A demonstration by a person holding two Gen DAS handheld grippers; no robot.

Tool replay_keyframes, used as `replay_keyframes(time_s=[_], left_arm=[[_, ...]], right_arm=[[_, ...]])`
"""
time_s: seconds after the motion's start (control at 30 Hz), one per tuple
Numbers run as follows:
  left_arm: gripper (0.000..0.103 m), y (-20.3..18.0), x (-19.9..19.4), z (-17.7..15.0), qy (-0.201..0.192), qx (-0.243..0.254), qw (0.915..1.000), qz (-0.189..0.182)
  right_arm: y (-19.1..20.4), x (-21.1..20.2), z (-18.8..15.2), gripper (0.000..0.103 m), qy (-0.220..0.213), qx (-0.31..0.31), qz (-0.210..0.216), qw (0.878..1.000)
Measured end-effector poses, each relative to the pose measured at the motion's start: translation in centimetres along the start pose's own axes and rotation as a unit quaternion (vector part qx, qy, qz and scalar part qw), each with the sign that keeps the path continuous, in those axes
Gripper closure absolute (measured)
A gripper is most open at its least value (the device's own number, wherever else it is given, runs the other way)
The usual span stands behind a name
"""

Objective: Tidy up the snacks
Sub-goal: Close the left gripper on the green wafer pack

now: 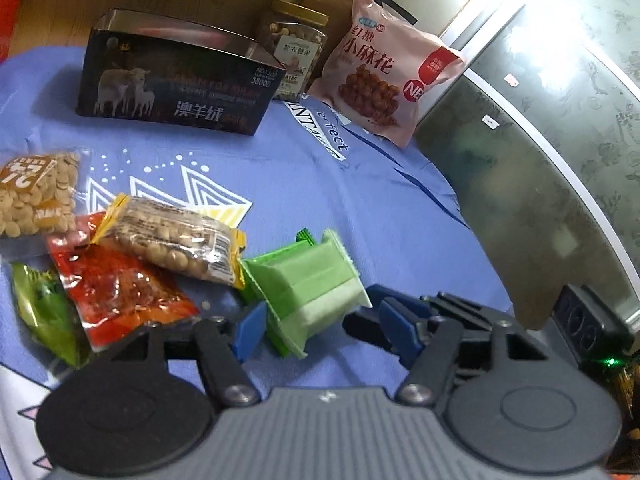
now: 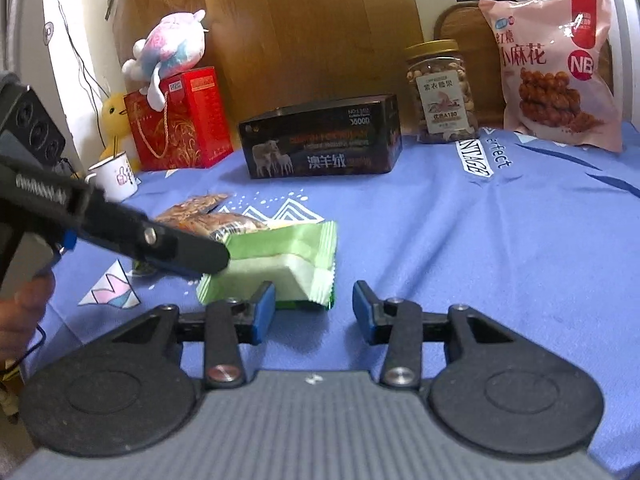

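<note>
A thick green wafer packet (image 1: 312, 284) (image 2: 280, 264) lies on the blue cloth (image 1: 360, 184). My left gripper (image 1: 324, 330) straddles it. Its left pad (image 1: 250, 330) touches the packet's near corner and its right pad (image 1: 396, 334) stands just off the other side, so it is open. In the right wrist view the left gripper (image 2: 216, 258) reaches in from the left over the packet's end. My right gripper (image 2: 314, 312) is open, with only bare cloth between its pads. The packet's near edge sits just beyond its left finger (image 2: 262, 312). Left of the packet lie a peanut packet (image 1: 172, 240), a red packet (image 1: 120, 292) and other small bags.
At the back stand a dark box (image 1: 172, 80) (image 2: 324, 140), a nut jar (image 1: 296, 44) (image 2: 440, 92) and a pink snack bag (image 1: 380, 80) (image 2: 556, 68). A red gift bag (image 2: 176, 120), plush toys and a mug (image 2: 114, 178) crowd the back left. A hand (image 2: 24, 308) holds the left gripper.
</note>
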State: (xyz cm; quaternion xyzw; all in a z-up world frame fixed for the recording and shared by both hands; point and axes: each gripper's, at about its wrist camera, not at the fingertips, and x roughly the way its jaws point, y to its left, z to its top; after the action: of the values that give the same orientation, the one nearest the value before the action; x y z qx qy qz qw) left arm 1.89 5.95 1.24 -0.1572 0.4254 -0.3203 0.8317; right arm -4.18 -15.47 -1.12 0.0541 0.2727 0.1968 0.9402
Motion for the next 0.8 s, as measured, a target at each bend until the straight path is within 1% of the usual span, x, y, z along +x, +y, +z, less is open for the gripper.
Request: replay_keyframes(time_s=[0.13, 0.3, 0.33, 0.43, 0.57, 0.67, 0.7, 0.8], left_arm=[[0.039, 0.4, -0.2, 0.0, -0.001, -0.009, 0.9999, 0.005], [0.039, 1.0, -1.2, 0.2, -0.013, -0.029, 0.9995, -0.008], [0.039, 1.0, -1.4, 0.2, -0.016, -0.031, 0.9993, -0.010], [0.032, 0.9, -1.4, 0.6, -0.021, -0.031, 0.9992, -0.010], [0.032, 0.5, -0.6, 0.9, -0.009, -0.026, 0.9996, -0.011], [0.032, 0.1, 0.0, 0.7, 0.001, -0.019, 0.9998, -0.009], [0.035, 0.0, 0.2, 0.6, 0.004, -0.018, 0.9998, -0.009], [0.049, 0.3, 0.7, 0.3, 0.012, -0.022, 0.9997, -0.004]], right_arm=[[-0.4, -0.4, -0.5, 0.055, 0.005, 0.010, 0.003, 1.000], [-0.4, -1.2, -0.5, 0.054, -0.003, 0.010, 0.005, 1.000], [-0.4, -1.2, -0.4, 0.052, -0.005, 0.009, 0.006, 1.000], [-0.3, -1.0, -0.2, 0.050, -0.009, 0.005, 0.010, 1.000], [-0.2, -0.3, 0.3, 0.050, -0.004, -0.003, 0.012, 1.000], [-0.4, 0.3, 0.8, 0.050, -0.003, -0.003, 0.021, 1.000], [-0.4, 0.6, 1.0, 0.050, -0.002, -0.004, 0.025, 1.000], [-0.1, 1.2, 1.3, 0.051, 0.002, -0.010, 0.041, 0.999]])
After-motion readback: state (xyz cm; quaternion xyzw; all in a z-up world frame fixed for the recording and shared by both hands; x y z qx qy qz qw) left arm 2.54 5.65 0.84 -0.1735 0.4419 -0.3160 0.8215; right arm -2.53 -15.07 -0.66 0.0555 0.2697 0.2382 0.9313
